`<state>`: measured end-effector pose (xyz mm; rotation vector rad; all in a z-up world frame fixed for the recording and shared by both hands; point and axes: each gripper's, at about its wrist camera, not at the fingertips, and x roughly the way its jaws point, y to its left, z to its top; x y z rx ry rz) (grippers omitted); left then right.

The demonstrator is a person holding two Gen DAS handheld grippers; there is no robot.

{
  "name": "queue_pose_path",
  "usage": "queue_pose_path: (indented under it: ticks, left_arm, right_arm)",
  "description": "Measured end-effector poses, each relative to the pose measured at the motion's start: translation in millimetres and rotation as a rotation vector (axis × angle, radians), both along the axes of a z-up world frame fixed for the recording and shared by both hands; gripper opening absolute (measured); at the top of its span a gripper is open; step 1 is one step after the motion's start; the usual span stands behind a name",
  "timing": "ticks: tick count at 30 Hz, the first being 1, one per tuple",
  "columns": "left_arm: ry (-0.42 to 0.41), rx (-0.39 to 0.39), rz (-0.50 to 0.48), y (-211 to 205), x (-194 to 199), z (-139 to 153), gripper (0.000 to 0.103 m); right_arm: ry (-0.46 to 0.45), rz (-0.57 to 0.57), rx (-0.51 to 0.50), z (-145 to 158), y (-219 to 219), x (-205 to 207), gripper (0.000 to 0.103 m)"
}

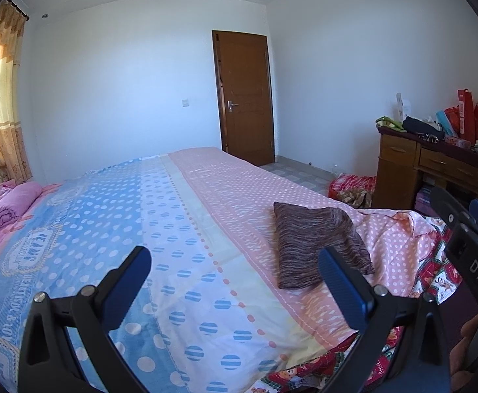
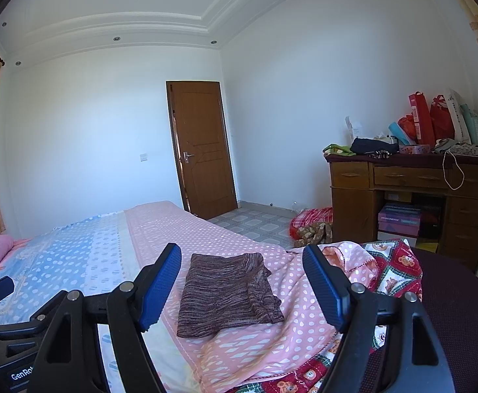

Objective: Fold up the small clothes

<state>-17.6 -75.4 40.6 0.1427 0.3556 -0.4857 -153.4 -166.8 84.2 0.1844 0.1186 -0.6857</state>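
Note:
A small brown-and-grey knit garment [image 1: 317, 245] lies folded flat on the pink dotted part of the bed sheet [image 1: 239, 196]. It also shows in the right wrist view [image 2: 226, 291]. My left gripper [image 1: 235, 262] is open and empty above the bed, with the garment just beyond its right finger. My right gripper [image 2: 242, 258] is open and empty, raised above the bed, with the garment seen between its blue pads [image 2: 160, 288]. The right gripper's body shows at the right edge of the left wrist view [image 1: 468, 252].
A folded pink quilt [image 1: 6, 203] lies at the far left of the bed. A red bear-print blanket [image 2: 393, 271] hangs at the bed's near right corner. A wooden desk [image 2: 409, 193] loaded with bags stands at the right. A brown door [image 2: 203, 147] is shut.

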Motion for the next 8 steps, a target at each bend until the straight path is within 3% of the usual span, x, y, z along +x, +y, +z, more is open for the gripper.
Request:
queue_pose_path:
  ticks: [8]
  left_arm:
    - [0.016,-0.005,-0.029,0.3,6.5,-2.1,0.103]
  right_arm:
    - [0.008,-0.012,0.003,-1.6,-2.3,-1.9,0.077]
